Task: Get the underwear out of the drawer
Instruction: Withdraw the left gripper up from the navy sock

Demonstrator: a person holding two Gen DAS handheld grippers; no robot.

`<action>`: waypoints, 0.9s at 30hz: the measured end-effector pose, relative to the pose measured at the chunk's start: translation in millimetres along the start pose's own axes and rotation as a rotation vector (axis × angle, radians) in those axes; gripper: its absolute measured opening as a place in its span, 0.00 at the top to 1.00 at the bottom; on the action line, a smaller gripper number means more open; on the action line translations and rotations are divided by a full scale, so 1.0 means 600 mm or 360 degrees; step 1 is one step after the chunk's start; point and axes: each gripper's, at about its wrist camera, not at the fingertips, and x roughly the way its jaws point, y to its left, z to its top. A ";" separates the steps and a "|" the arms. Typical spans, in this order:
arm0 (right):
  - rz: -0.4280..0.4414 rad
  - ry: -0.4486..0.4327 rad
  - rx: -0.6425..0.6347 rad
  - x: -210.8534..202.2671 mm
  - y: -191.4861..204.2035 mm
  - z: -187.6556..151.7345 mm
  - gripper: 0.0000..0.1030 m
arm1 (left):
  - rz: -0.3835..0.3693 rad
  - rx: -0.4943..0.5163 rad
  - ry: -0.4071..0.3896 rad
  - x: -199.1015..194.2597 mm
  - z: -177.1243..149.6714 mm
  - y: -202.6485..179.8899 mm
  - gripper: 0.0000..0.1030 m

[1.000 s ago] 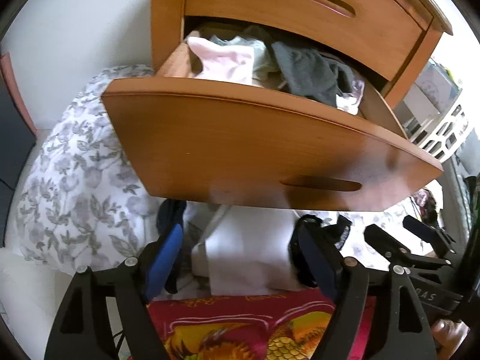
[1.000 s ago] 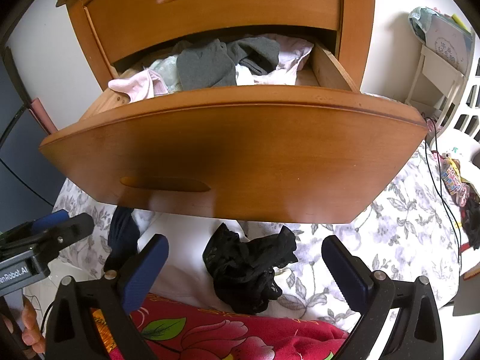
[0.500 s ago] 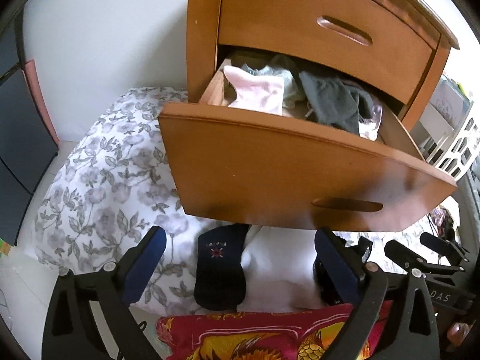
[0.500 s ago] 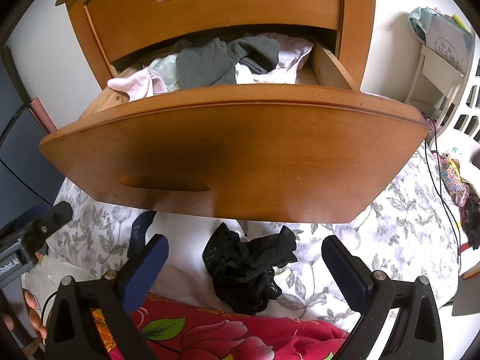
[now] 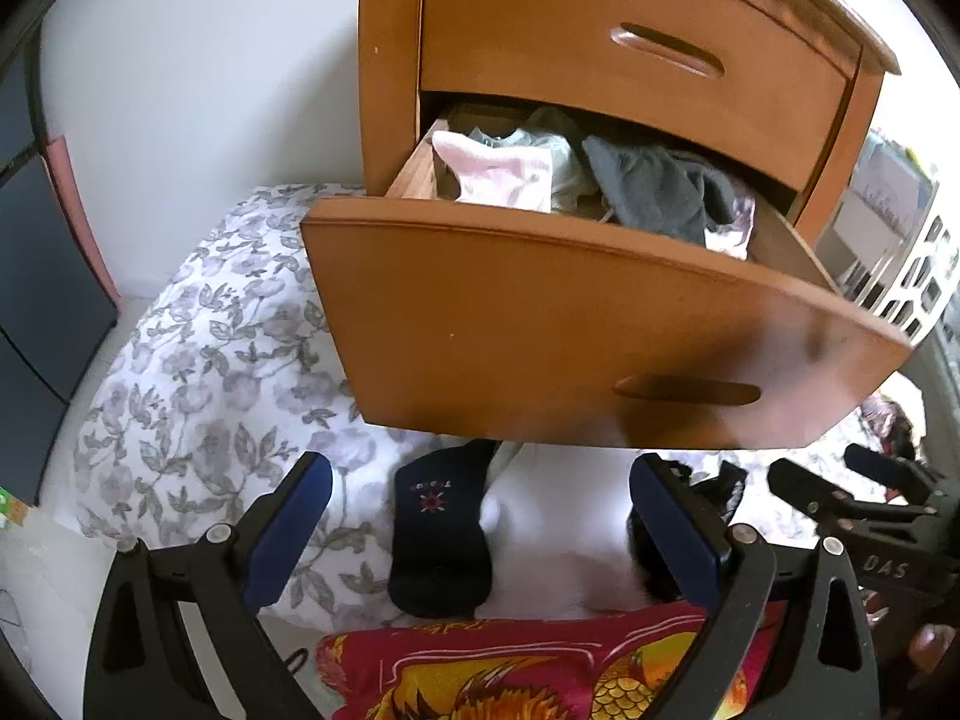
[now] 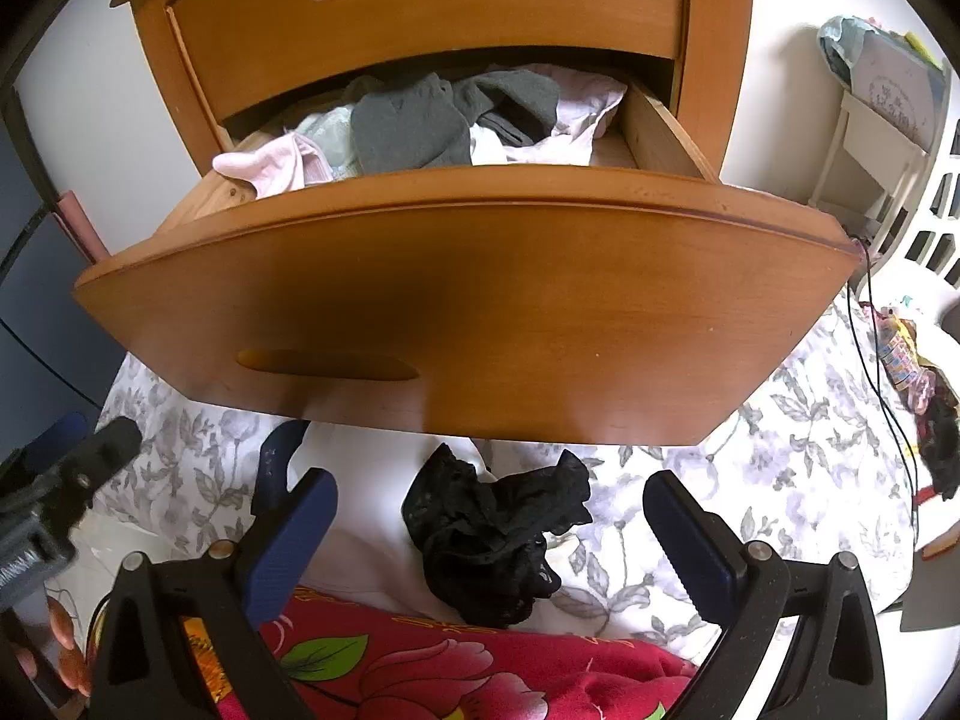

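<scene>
The pulled-out curved wooden drawer [image 6: 468, 312] overhangs the grey-leaf-patterned bed sheet [image 5: 198, 372]. It holds a heap of underwear: a grey garment [image 6: 420, 120], a pale pink piece [image 6: 264, 165] and white ones. Below the drawer front, on the sheet, lie a crumpled black lace garment [image 6: 498, 540], a dark navy folded piece with a small emblem [image 5: 438, 534] and white cloth [image 5: 558, 540]. A red floral blanket [image 6: 432, 672] lies nearest the cameras.

The left gripper [image 5: 474, 534] has its fingers spread wide, released, astride the navy piece without touching it. The right gripper [image 6: 489, 552] is likewise released, the black lace between its fingers. Only the right wrist view shows the white slatted basket [image 6: 936, 228] beside the drawer and the lace whole.
</scene>
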 end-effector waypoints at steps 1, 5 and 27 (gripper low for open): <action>-0.0003 -0.0001 0.0000 -0.001 0.000 0.000 0.00 | 0.0021 0.0009 -0.0007 -0.001 -0.001 -0.002 0.03; -0.0015 -0.0014 -0.0003 -0.004 0.001 0.001 0.00 | 0.0082 0.0033 -0.0026 -0.003 -0.004 -0.006 0.03; -0.0044 -0.0082 0.0021 -0.032 -0.002 0.003 0.00 | 0.0179 0.0034 -0.0111 -0.013 -0.009 -0.008 0.03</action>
